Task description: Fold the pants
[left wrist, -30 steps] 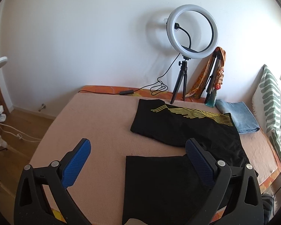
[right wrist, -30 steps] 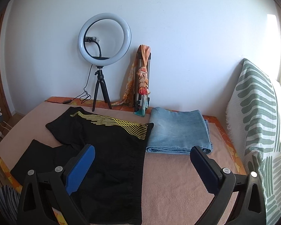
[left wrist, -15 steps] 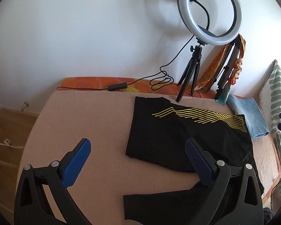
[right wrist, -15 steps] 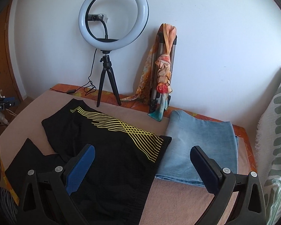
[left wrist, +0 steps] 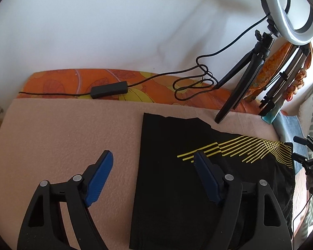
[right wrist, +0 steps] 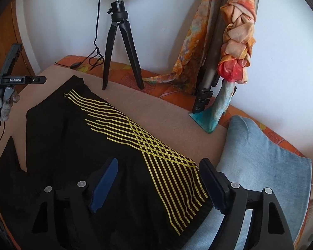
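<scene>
Hovering with its blue-padded fingers spread wide and gripping nothing, the left gripper point(left wrist: 153, 177) sits above the left edge of the black pants point(left wrist: 177, 166), one pad over the bare pink blanket point(left wrist: 62, 135) and the other over the dark cloth. The right gripper point(right wrist: 160, 181) is likewise spread apart and empty, its pads straddling the end of the pants point(right wrist: 83, 145) where the yellow line pattern point(right wrist: 152, 145) crosses into a lattice. The pants lie flat on the blanket, partly doubled over, with a second black layer showing at the lower left of the right wrist view. Just beside them on the right rests a folded pair of blue jeans point(right wrist: 271, 166). Behind, near the white wall, stands a ring light on a black tripod point(right wrist: 121, 48), and a knotted orange scarf point(right wrist: 237, 41) hangs on a second, folded tripod.
</scene>
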